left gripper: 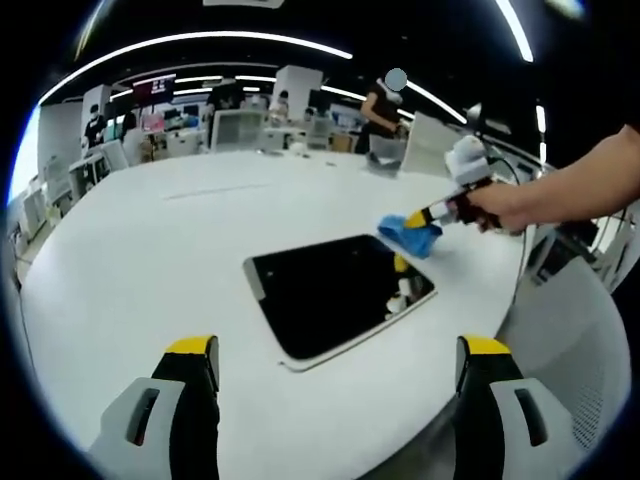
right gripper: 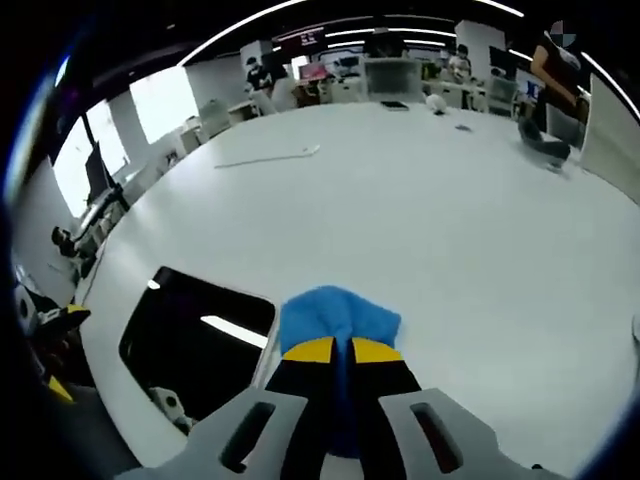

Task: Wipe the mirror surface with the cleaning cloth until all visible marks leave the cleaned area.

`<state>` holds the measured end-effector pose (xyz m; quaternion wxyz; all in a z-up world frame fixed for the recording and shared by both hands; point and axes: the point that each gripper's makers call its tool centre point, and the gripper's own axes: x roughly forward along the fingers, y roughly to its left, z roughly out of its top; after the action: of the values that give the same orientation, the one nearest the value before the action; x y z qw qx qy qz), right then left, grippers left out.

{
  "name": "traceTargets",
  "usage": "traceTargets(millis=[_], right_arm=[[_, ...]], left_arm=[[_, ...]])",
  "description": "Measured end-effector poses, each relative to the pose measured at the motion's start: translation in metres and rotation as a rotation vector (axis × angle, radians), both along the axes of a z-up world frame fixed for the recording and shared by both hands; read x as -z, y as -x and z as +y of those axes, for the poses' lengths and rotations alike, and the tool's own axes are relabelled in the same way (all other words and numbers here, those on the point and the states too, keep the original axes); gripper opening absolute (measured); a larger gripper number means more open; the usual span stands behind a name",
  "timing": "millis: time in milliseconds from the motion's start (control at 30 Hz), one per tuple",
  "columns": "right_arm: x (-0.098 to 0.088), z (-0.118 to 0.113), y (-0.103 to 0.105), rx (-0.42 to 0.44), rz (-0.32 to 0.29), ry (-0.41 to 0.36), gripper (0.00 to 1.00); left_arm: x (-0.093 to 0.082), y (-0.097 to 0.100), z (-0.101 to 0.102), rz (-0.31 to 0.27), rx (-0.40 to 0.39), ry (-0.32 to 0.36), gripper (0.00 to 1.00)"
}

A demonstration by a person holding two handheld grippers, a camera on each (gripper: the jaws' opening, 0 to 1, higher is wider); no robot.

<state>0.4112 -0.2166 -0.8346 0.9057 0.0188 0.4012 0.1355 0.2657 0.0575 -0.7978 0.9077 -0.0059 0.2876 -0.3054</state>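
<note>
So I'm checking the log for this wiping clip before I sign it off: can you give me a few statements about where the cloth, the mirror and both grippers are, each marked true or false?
1. The right gripper is shut on the blue cloth. True.
2. The cloth lies in the middle of the mirror. False: it is at the mirror's edge, near a corner, mostly over the white table.
3. The left gripper is holding a second cloth. False: it is open and holds nothing.
4. The mirror lies flat on the table. True.
5. The mirror looks dark and reflects ceiling lights. True.
</note>
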Motion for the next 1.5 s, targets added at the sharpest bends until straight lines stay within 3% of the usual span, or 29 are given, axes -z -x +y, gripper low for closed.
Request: traceTargets(millis=[367,533,1067,1500], right_arm=[[0.005,0.021,0.000,-0.005,0.045,-0.049,0.00],[0.012,0.031,-0.001,-0.024,0.079,-0.033,0.00],[0.010,0.062,-0.003,-0.061,0.135,-0.074,0.00],[0.011,0.097,-0.004,-0.113,0.149,-0.101,0.00]], left_arm=[[0.001,-0.002,0.002,-0.003,-0.008,0.001,0.99],[0.002,-0.002,0.002,-0.003,-0.009,-0.002,0.99],[0.001,0.000,0.000,-0.001,0.001,-0.001,0.99],[-0.001,-0.001,0.001,-0.008,-0.004,0.002,0.99]])
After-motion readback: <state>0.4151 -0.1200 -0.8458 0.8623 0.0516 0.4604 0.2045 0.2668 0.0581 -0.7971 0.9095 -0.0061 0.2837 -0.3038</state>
